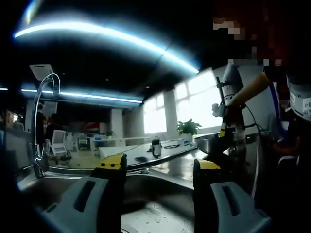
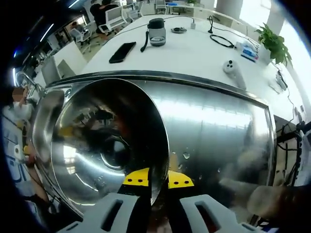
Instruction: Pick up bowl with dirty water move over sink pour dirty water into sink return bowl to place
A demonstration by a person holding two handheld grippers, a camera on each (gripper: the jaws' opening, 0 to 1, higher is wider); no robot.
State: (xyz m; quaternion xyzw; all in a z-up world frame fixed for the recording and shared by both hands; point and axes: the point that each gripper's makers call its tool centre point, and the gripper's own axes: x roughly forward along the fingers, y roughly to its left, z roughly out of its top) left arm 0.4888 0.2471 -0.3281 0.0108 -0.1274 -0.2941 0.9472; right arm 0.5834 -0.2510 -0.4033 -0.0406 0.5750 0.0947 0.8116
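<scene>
In the right gripper view, the right gripper has its yellow-tipped jaws pinched on the rim of the polished steel bowl, low and left of centre. The bowl is tipped on edge, and reflections hide whatever it holds. Behind it lie the ribbed steel counter and a white table with one black phone. In the left gripper view, the left gripper stands open and empty above the wet sink; one curved faucet rises at left, and the bowl shows dimly at right.
</scene>
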